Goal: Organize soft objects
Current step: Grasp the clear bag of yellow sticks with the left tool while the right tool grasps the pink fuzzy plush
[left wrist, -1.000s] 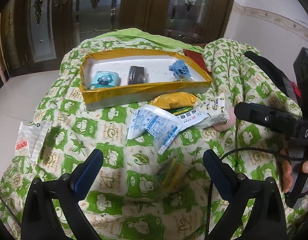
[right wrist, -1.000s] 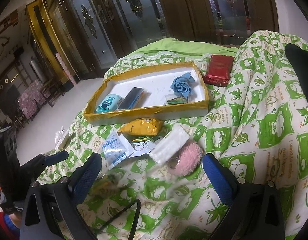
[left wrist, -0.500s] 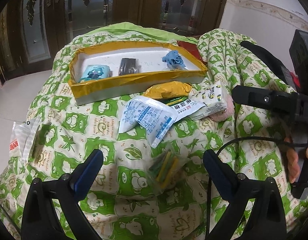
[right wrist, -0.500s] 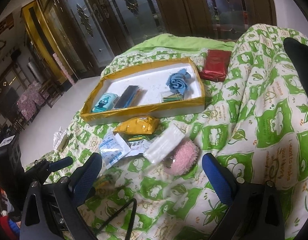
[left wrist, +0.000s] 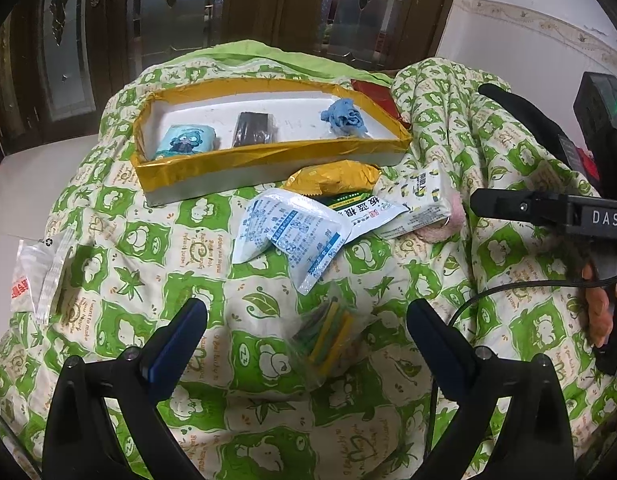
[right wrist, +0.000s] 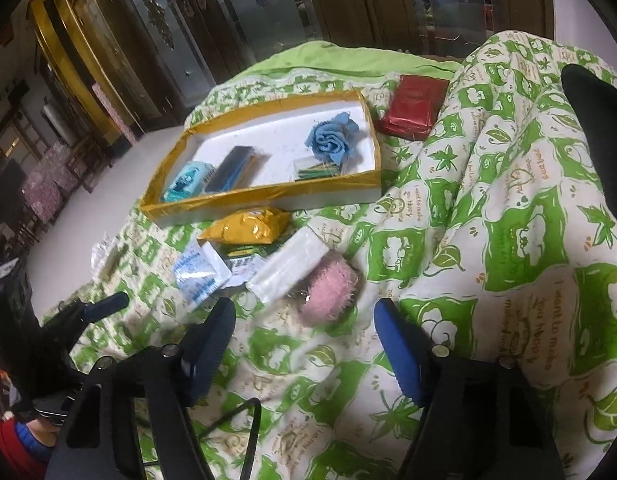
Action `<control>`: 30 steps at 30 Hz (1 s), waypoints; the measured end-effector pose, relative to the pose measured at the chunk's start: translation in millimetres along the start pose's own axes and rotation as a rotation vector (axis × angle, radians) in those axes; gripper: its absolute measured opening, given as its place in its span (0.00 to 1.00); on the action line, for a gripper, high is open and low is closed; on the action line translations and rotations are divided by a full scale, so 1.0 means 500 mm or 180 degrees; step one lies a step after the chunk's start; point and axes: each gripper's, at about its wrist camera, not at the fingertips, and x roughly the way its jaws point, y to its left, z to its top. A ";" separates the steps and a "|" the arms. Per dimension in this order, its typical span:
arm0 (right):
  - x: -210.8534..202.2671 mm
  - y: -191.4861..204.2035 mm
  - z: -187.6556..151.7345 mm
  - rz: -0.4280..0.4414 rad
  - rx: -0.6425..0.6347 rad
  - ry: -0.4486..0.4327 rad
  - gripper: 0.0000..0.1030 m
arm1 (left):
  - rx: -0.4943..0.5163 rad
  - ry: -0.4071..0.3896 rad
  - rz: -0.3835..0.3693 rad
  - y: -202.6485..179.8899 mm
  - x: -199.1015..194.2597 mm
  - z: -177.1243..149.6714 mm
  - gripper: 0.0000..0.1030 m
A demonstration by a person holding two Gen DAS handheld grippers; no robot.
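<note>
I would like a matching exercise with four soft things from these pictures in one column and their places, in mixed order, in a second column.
Things:
1. blue cloth flower
2. red packet
3. pink fluffy pouch
4. yellow packet

Places:
A. on the quilt, against the tray's near wall
B. inside the gold-edged tray
C. on the quilt beyond the tray's far right corner
D. on the quilt, just ahead of the right gripper

Pairs: 1-B, 2-C, 3-D, 4-A

Quilt-covered bed, loaded up

Green quilt [right wrist: 508,216] carries tray [right wrist: 268,196], red packet [right wrist: 412,106], yellow pouch [right wrist: 244,230], sachets [left wrist: 284,236], pink puff [right wrist: 328,294].
</note>
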 end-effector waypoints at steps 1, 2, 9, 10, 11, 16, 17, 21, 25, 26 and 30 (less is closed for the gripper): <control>0.005 0.003 0.001 -0.0040 -0.0026 0.0030 0.73 | -0.0003 0.0011 -0.0006 0.001 0.002 0.000 0.97; 0.011 0.007 0.003 -0.0084 -0.0063 0.0066 0.73 | -0.0009 0.0027 -0.0021 0.002 0.005 0.000 0.97; 0.072 0.030 0.011 -0.0433 -0.0376 0.0358 0.73 | 0.0001 0.0090 -0.0026 0.000 0.014 -0.003 0.97; 0.080 0.030 0.012 -0.0479 -0.0386 0.0388 0.72 | 0.0001 0.0106 -0.0022 0.000 0.017 -0.004 0.97; 0.084 0.029 0.013 -0.0505 -0.0390 0.0401 0.71 | 0.0001 0.0117 -0.0020 0.000 0.019 -0.005 0.97; 0.102 0.029 0.017 -0.0549 -0.0425 0.0425 0.70 | -0.0008 0.0198 -0.0044 0.001 0.033 -0.008 0.92; 0.107 0.031 0.019 -0.0556 -0.0439 0.0429 0.68 | -0.0016 0.0236 -0.0048 0.002 0.039 -0.009 0.89; 0.136 0.041 0.024 -0.0607 -0.0515 0.0494 0.58 | -0.0046 0.0340 -0.0031 0.005 0.058 -0.013 0.77; 0.143 0.038 0.025 -0.0567 -0.0473 0.0496 0.40 | -0.0035 0.0354 -0.0037 0.007 0.059 -0.015 0.58; 0.141 0.036 0.025 -0.0544 -0.0454 0.0481 0.39 | -0.0023 0.0358 -0.0042 0.006 0.060 -0.016 0.45; 0.124 0.032 0.026 -0.0364 -0.0385 0.0373 0.37 | 0.0002 0.0344 -0.0101 0.001 0.058 -0.014 0.20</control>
